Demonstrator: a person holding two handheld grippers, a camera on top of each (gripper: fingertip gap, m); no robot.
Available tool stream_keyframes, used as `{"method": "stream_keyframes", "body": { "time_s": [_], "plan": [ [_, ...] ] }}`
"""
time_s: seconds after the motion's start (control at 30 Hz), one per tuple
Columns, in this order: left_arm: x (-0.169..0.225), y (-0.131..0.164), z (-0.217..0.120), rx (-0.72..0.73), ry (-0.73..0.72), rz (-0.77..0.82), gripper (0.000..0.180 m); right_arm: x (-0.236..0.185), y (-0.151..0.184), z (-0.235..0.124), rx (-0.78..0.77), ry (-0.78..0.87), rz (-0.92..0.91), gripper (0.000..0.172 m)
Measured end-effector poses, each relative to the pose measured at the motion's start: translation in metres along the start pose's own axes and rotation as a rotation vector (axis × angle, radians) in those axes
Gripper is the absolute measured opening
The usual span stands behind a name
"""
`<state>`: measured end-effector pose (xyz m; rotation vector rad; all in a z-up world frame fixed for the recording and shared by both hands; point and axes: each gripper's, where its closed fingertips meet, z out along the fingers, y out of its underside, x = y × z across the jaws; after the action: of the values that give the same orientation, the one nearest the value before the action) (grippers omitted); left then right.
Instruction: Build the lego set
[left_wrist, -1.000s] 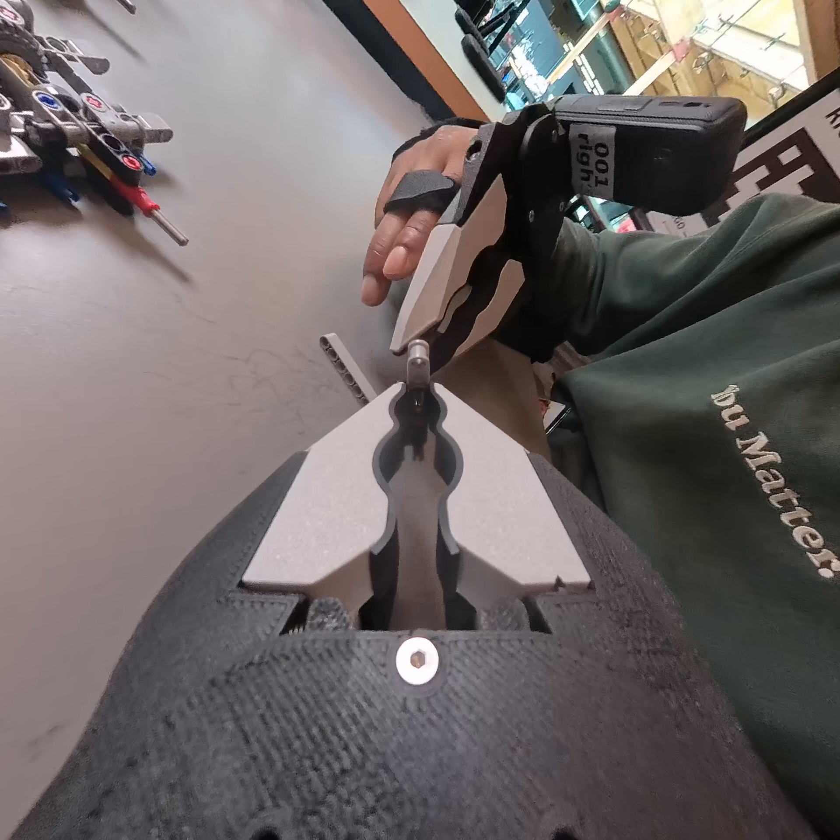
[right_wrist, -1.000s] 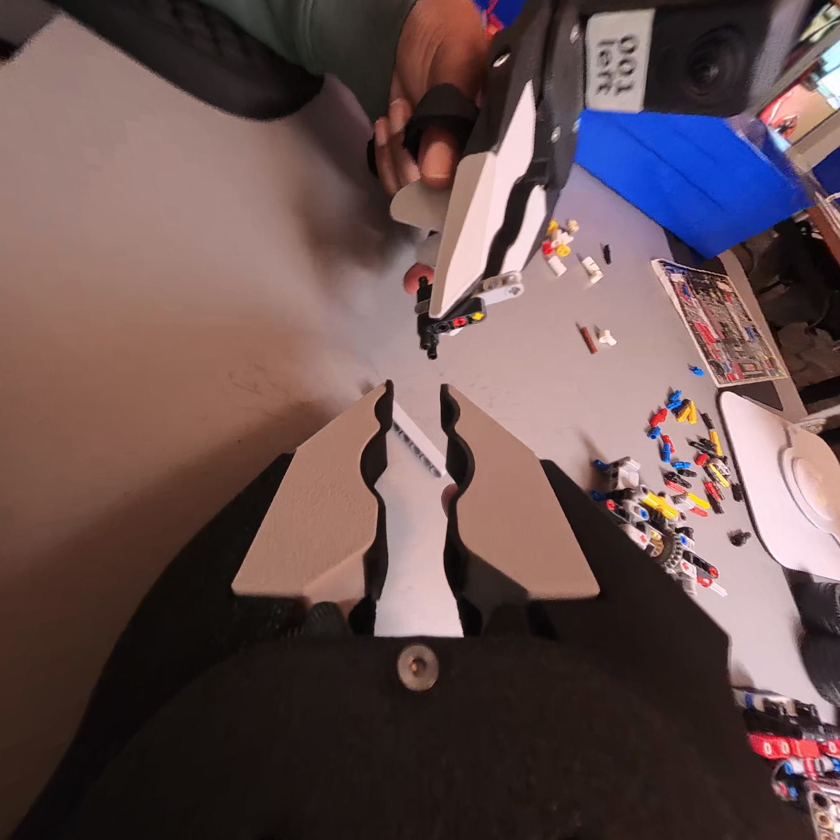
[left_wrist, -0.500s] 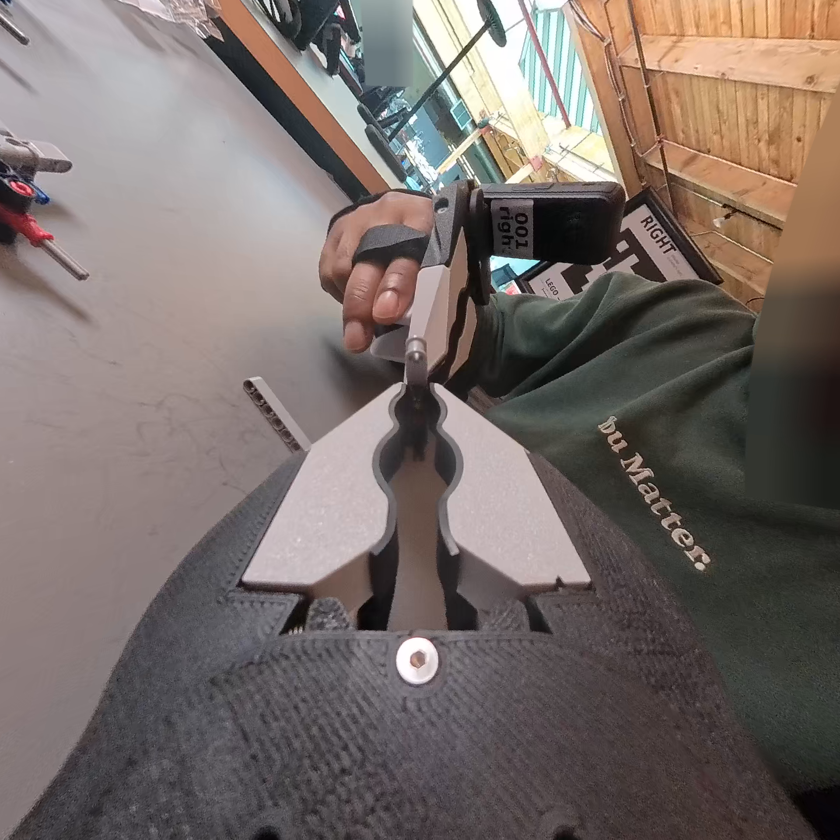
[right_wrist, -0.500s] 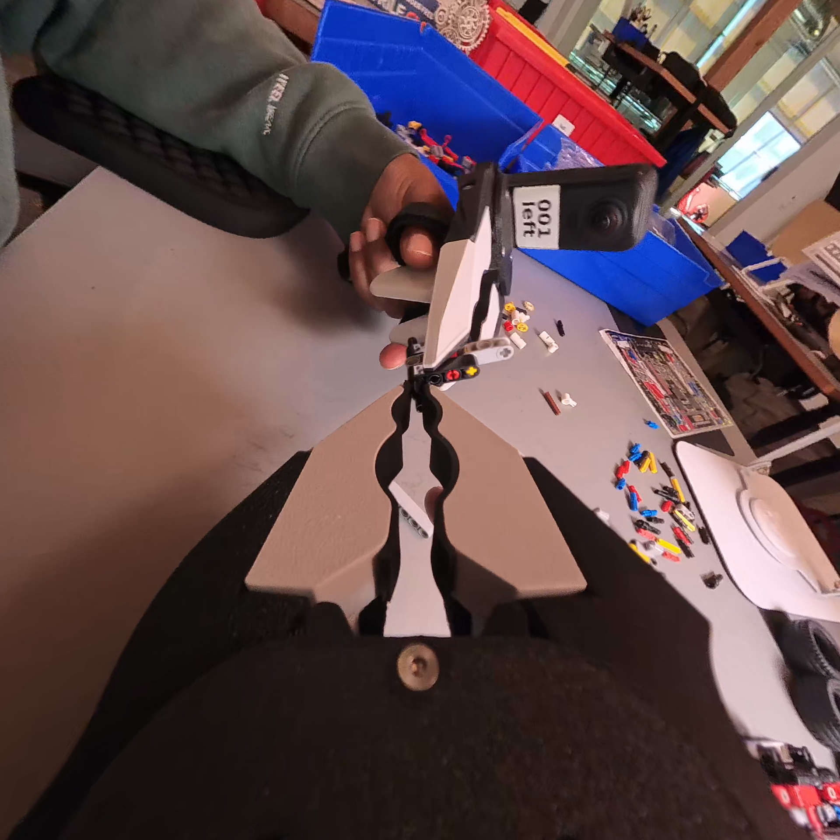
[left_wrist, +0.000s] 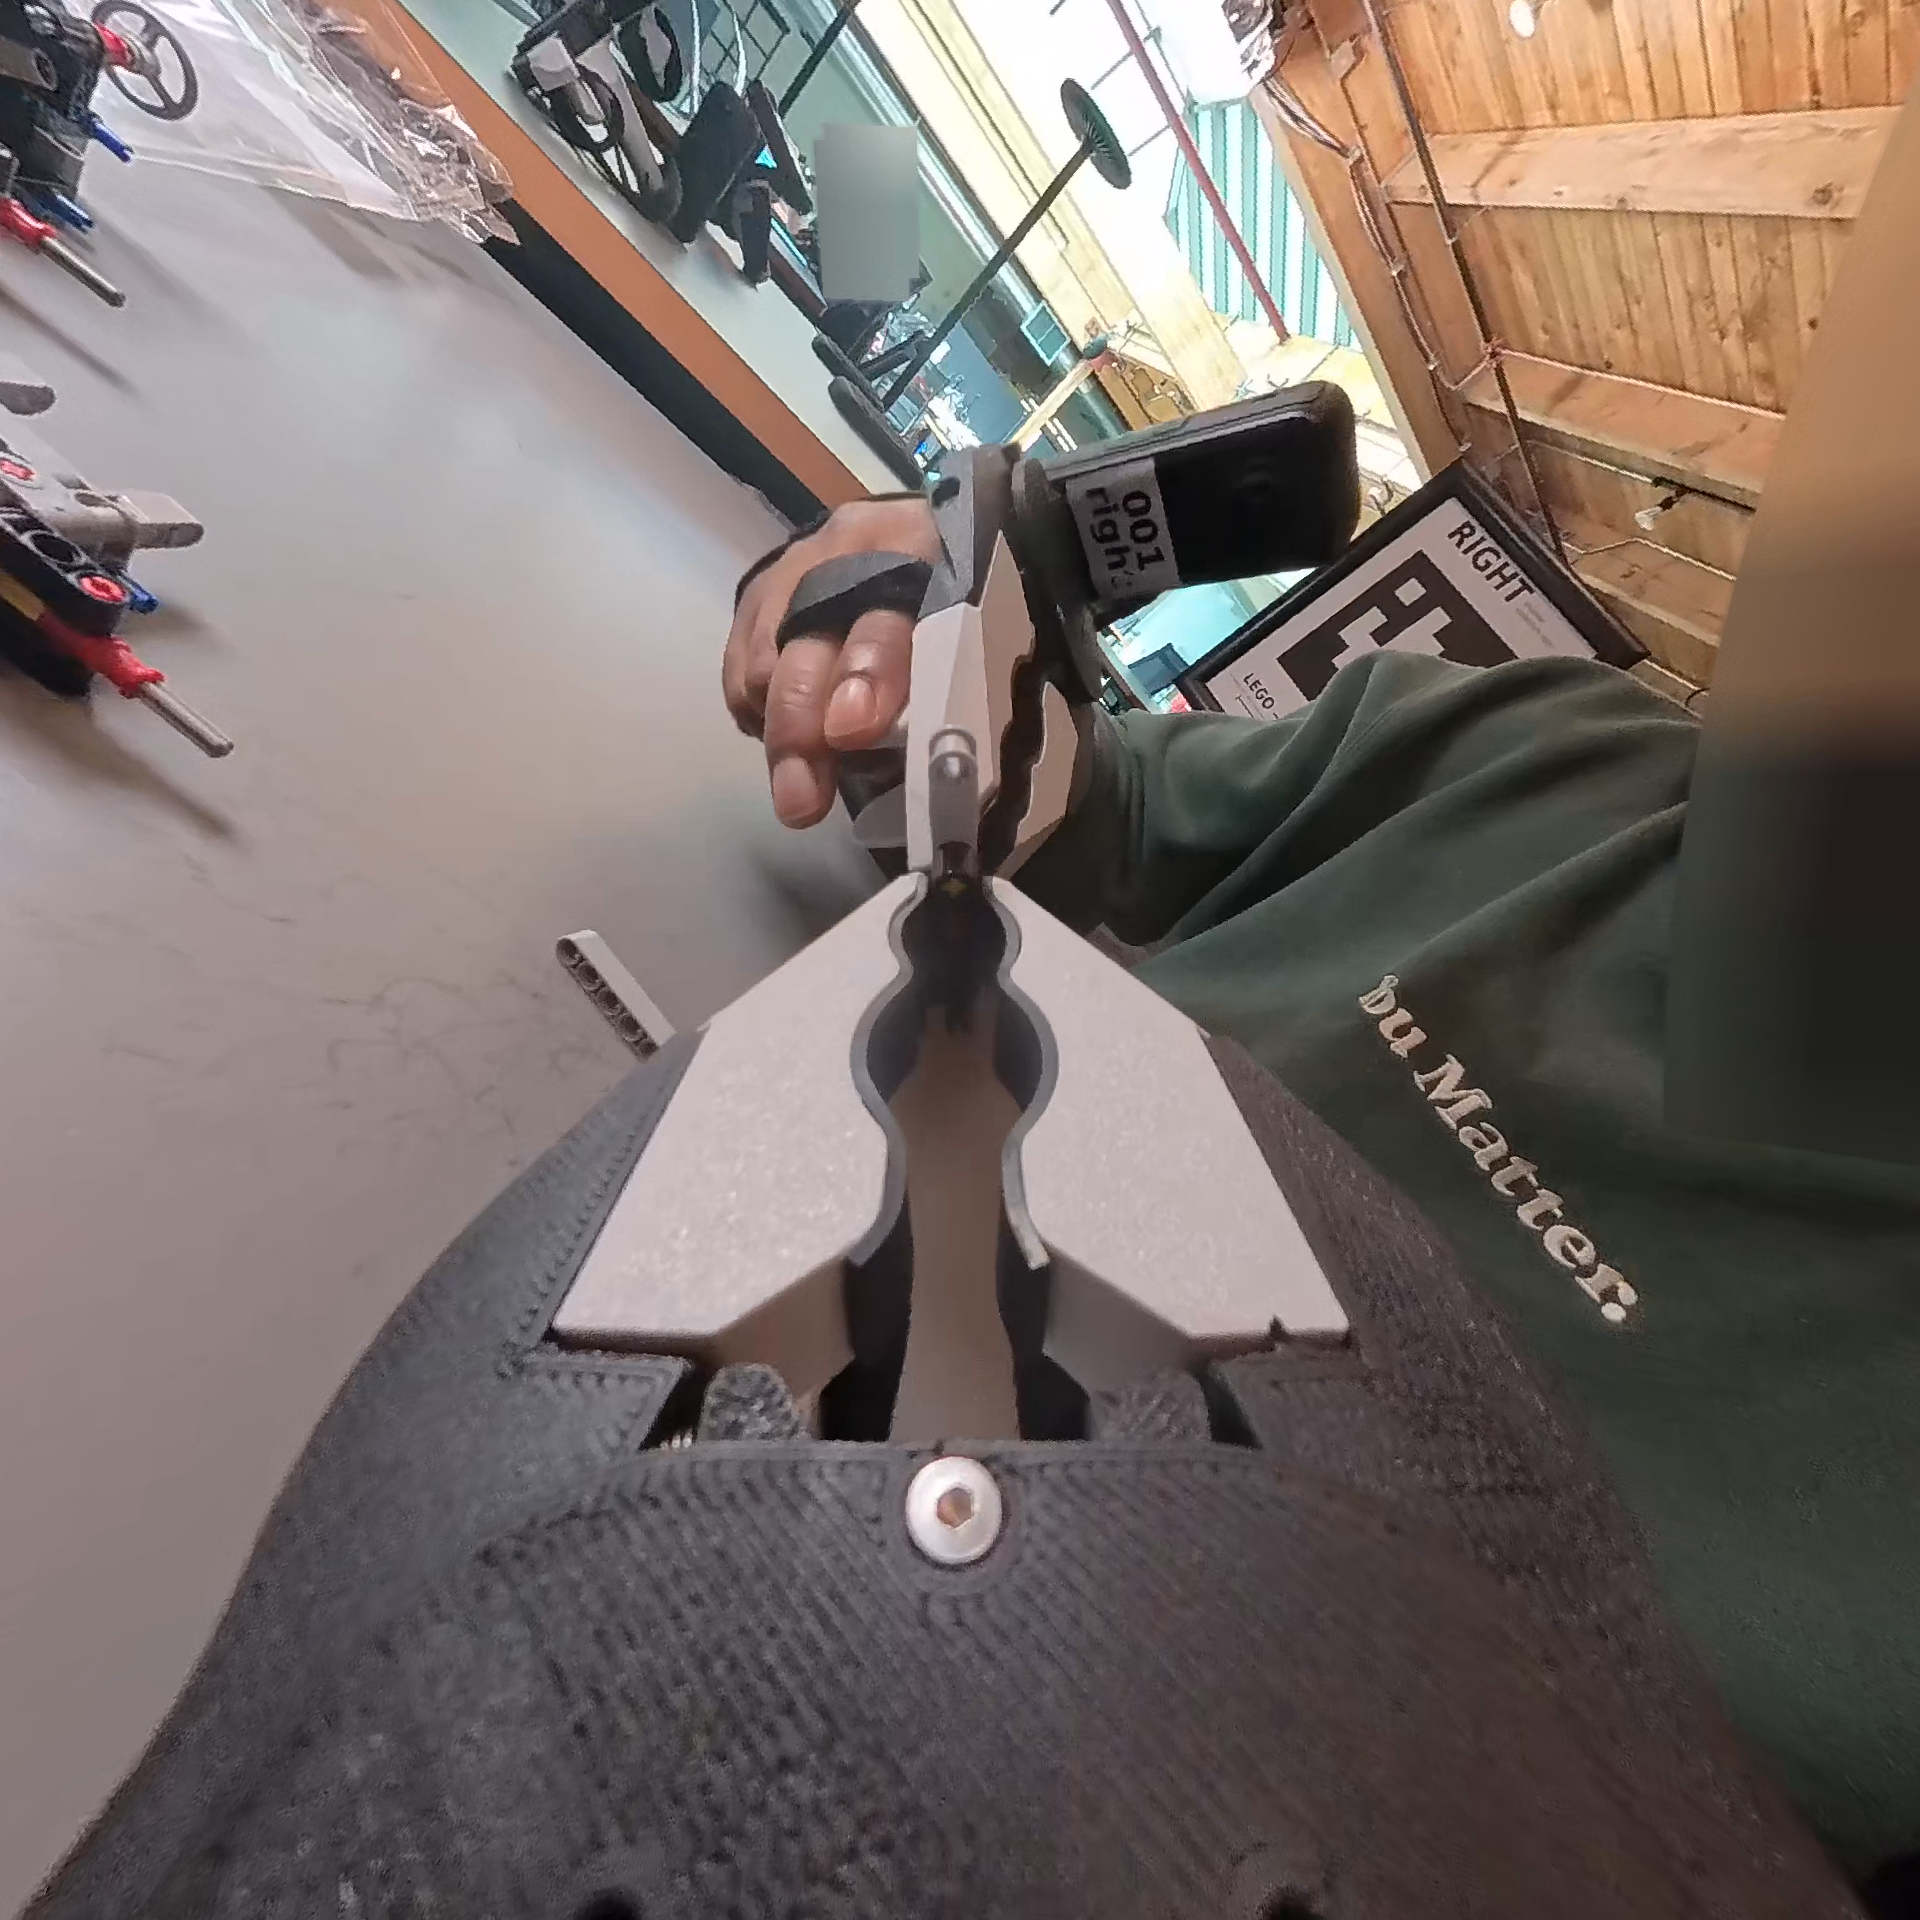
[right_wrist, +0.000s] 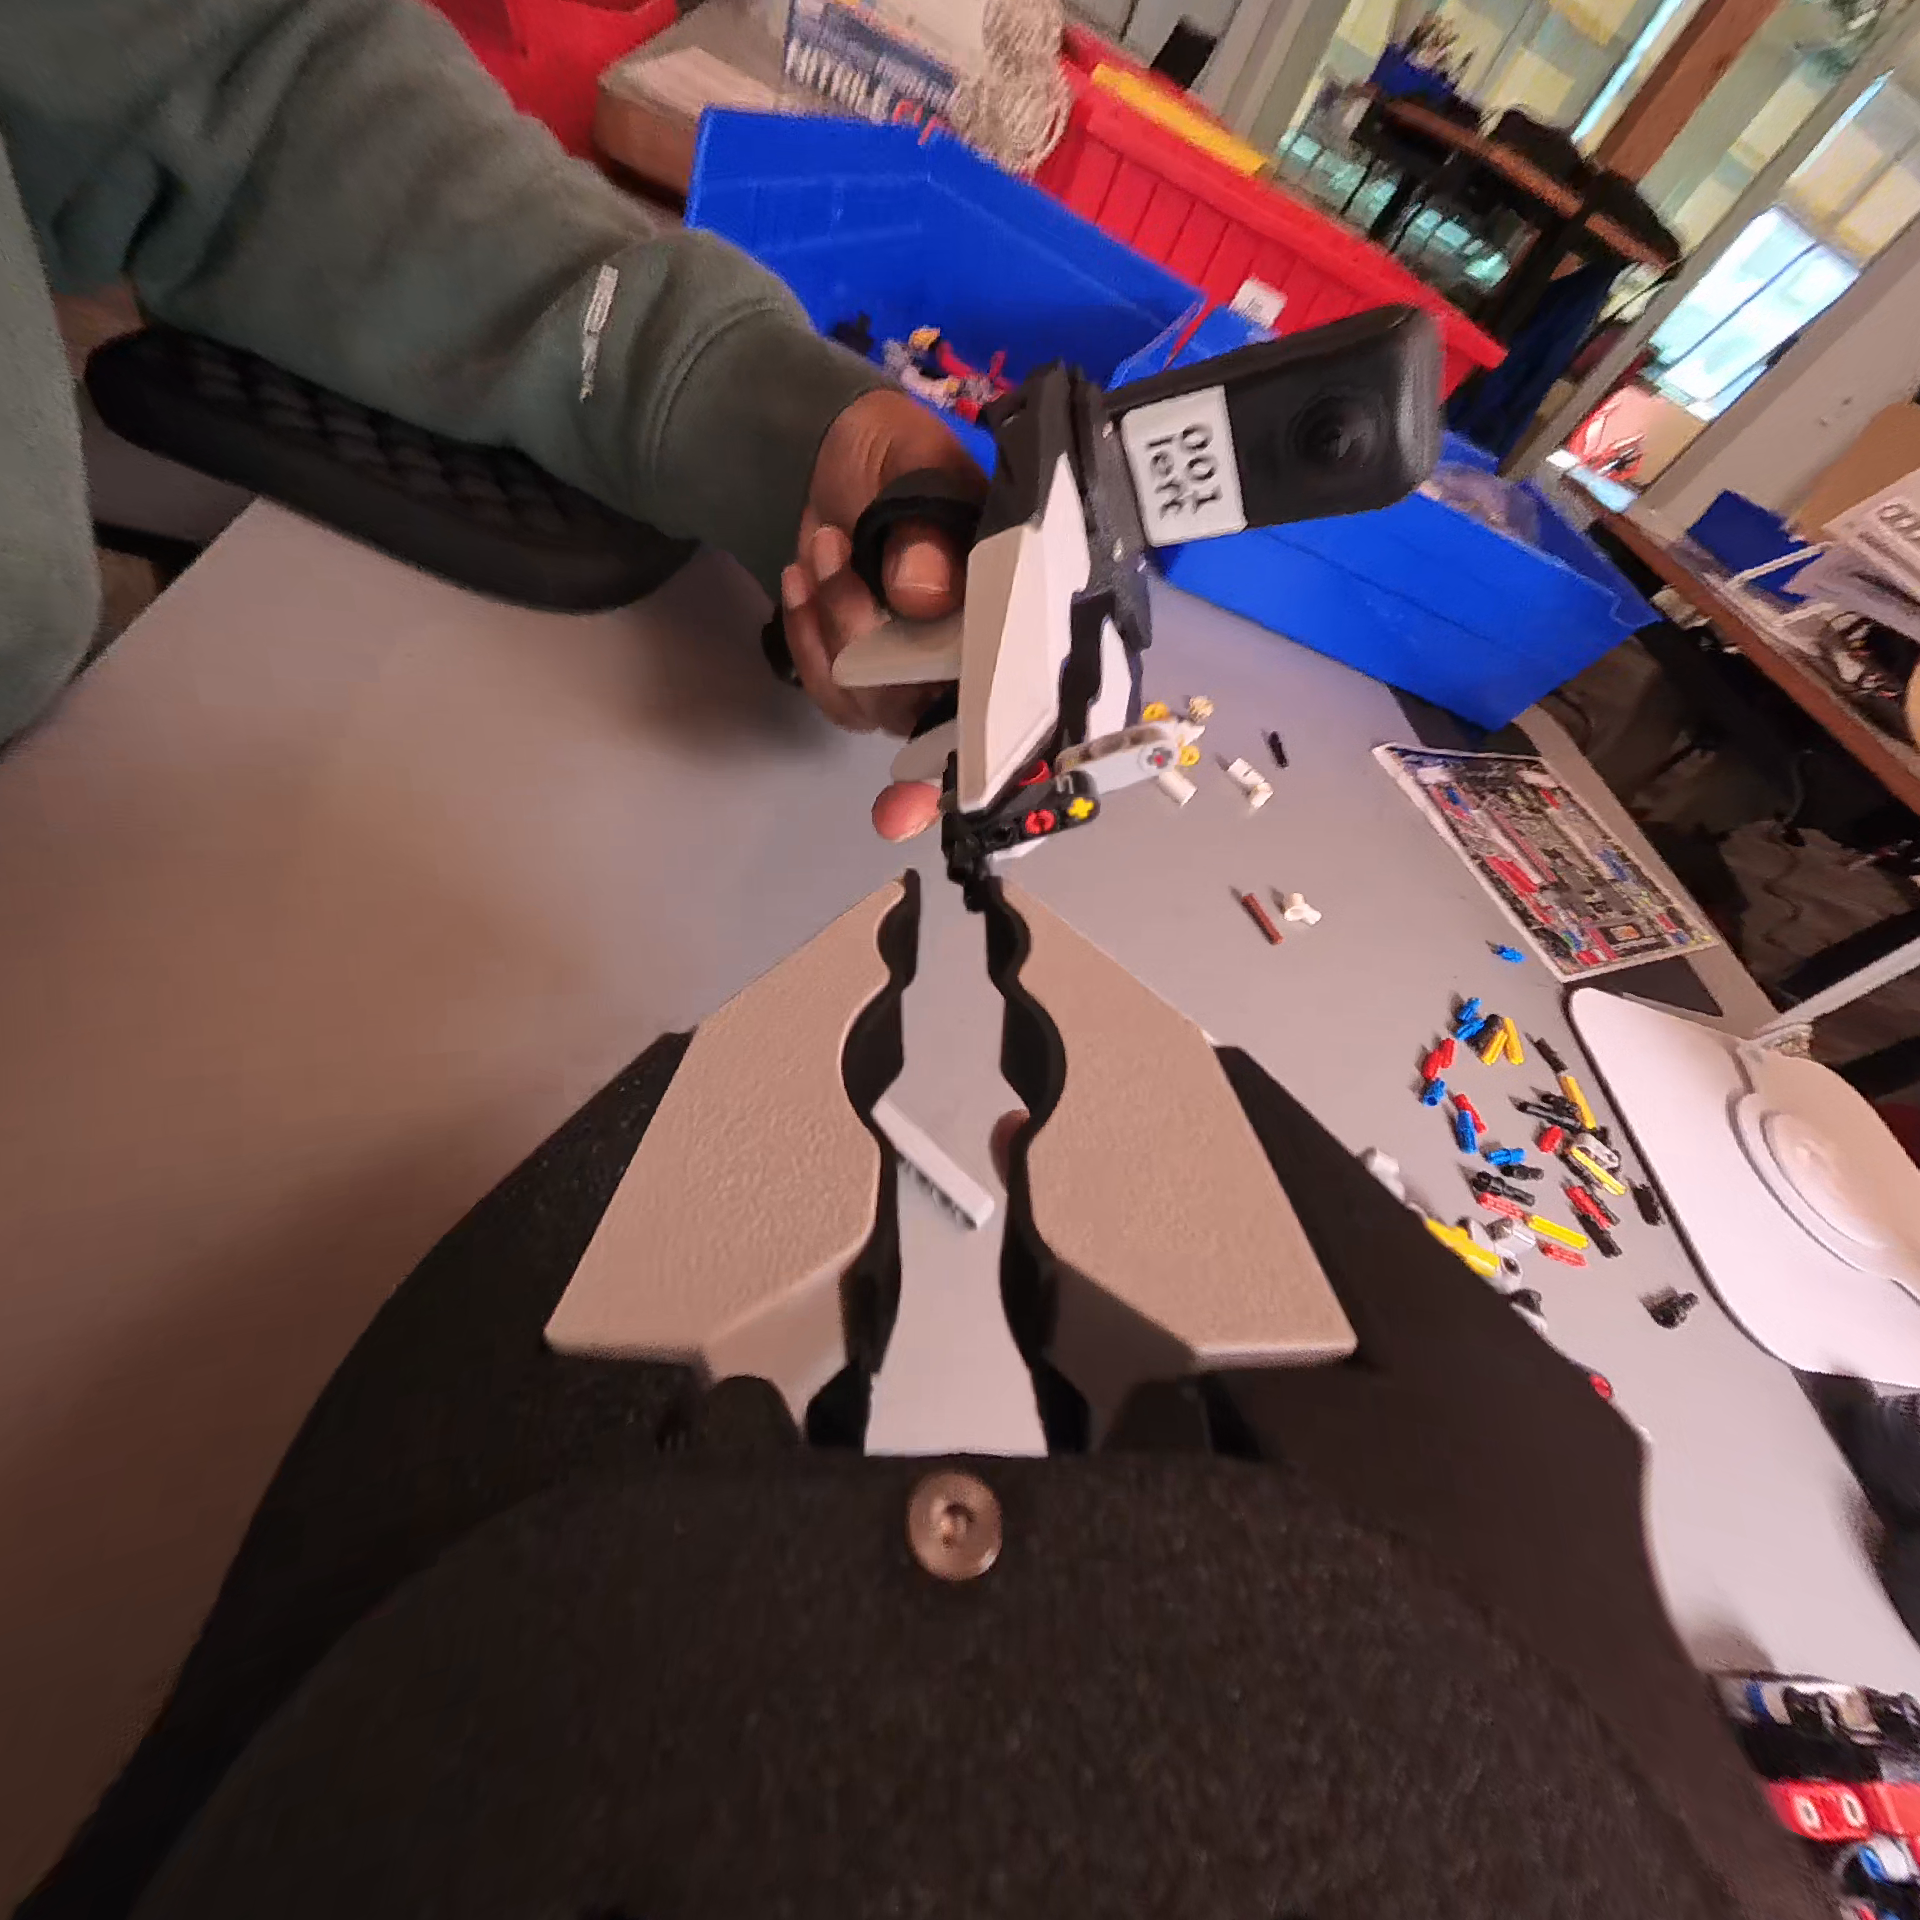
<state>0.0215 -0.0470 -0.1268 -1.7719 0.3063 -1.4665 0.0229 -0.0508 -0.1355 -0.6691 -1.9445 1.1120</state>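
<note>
My left gripper (left_wrist: 951, 885) is shut on a small brick assembly (right_wrist: 1049, 821): a black beam with a red and a yellow pin, joined to a grey beam (left_wrist: 951, 779). It holds the assembly above the grey table (left_wrist: 364, 727). My right gripper (right_wrist: 956, 891) faces it tip to tip with its jaws a little apart. The assembly's black end (right_wrist: 971, 883) sits at the tips, close to the right finger (right_wrist: 1122, 1143), and the pads do not press on it. The left gripper also shows in the right wrist view (right_wrist: 997, 810). A white beam (right_wrist: 935, 1164) lies on the table below.
Blue bins (right_wrist: 1351, 582) and a red bin (right_wrist: 1247, 187) stand at the back. A printed booklet (right_wrist: 1548, 862), several loose small pieces (right_wrist: 1517, 1153) and a white tray (right_wrist: 1766, 1174) lie to the right. A partly built model (left_wrist: 62, 582) sits at the left. Both grippers' tips are close together, under 4 cm apart.
My right gripper came up to the held assembly, shut on its black end half a second ago, and has since opened. The left gripper kept its hold throughout.
</note>
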Motion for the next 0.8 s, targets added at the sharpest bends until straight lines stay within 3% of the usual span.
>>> {"method": "stream_keyframes", "body": {
  "time_s": [0.23,0.4,0.53,0.63,0.7,0.8],
  "plan": [
    [-0.009,-0.008,-0.012,0.043,-0.038,-0.025,0.005,-0.010,0.070,-0.006,-0.446,-0.246,-0.151,0.014],
    [-0.030,0.003,-0.018,-0.029,-0.159,-0.004,0.005,-0.009,0.079,0.008,-0.541,-0.385,-0.219,0.018],
    [-0.053,0.026,-0.020,-0.215,-0.352,0.184,0.006,-0.012,0.086,0.015,-0.596,-0.455,-0.214,0.010],
    [-0.063,0.039,-0.018,-0.356,-0.462,0.440,0.006,-0.013,0.087,0.014,-0.591,-0.454,-0.188,0.007],
    [-0.065,0.048,-0.014,-0.440,-0.485,0.611,0.006,-0.015,0.087,0.011,-0.583,-0.448,-0.172,0.007],
    [-0.065,0.055,-0.011,-0.489,-0.486,0.682,0.006,-0.018,0.087,0.005,-0.574,-0.440,-0.146,0.007]
  ]
}}
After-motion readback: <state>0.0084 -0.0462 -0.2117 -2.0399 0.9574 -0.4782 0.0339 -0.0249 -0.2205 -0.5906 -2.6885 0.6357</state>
